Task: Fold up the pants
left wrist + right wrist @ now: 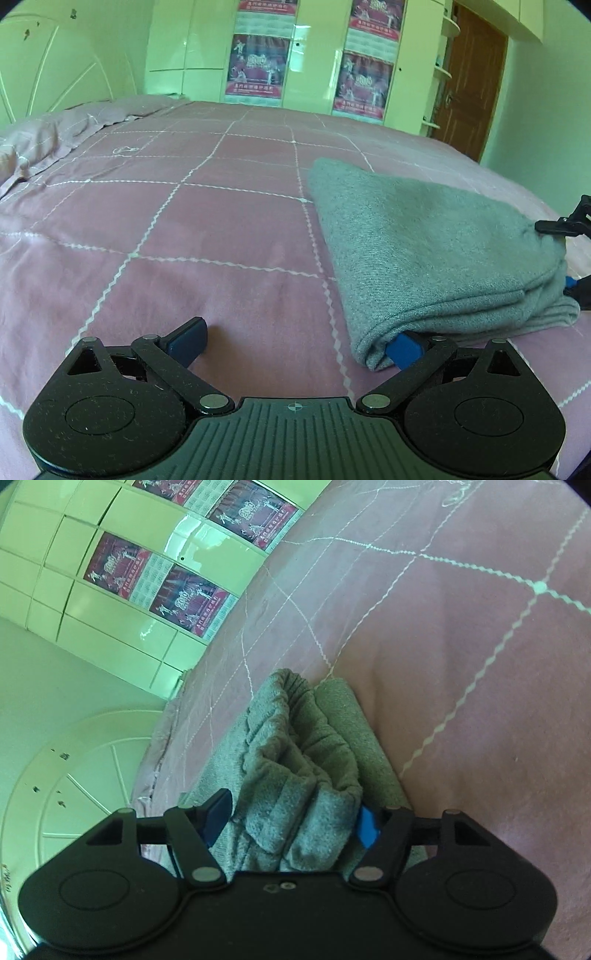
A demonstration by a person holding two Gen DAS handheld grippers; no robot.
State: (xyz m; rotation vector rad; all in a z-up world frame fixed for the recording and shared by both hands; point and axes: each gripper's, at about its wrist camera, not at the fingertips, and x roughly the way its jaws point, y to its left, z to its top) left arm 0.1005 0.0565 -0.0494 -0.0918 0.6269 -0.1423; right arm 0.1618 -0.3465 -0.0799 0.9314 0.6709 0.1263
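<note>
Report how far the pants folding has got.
Done: the grey pants lie in a compact folded stack on the pink bedspread. In hand: the right gripper straddles the bunched waistband end; the left gripper is wide open beside the near corner. Left: probably a final fold or tidy.

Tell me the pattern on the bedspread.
Pink bedspread with a grid of thin white wavy lines; the left wrist view shows it best.

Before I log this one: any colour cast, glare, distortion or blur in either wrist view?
Left wrist view: green cast on the walls and wardrobe, fisheye bows the bedspread, black corner vignetting, grey pants sharp. Right wrist view: same cast, horizon strongly tilted, window glare on a wardrobe door, pants waistband slightly soft close to the lens.
</note>
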